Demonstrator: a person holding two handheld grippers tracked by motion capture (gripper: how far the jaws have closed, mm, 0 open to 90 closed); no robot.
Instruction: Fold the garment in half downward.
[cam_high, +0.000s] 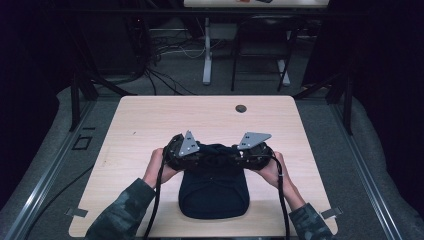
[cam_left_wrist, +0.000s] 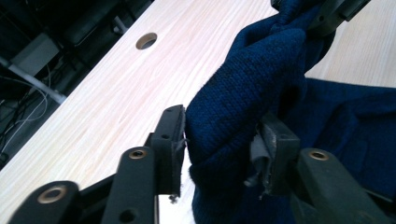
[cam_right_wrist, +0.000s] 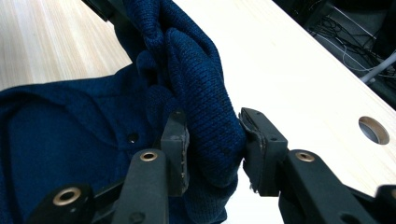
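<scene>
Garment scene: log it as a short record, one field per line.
garment: dark blue knit garment, lying flat at the near edge, its far end bunched up and lifted
left gripper: shut on a fold of the knit
right gripper: shut on a fold of the knit
grippers: facing each other over the garment's far end
table: light wood, with a round hole near the far edge
hands: one on each gripper, sleeves camouflage-patterned
</scene>
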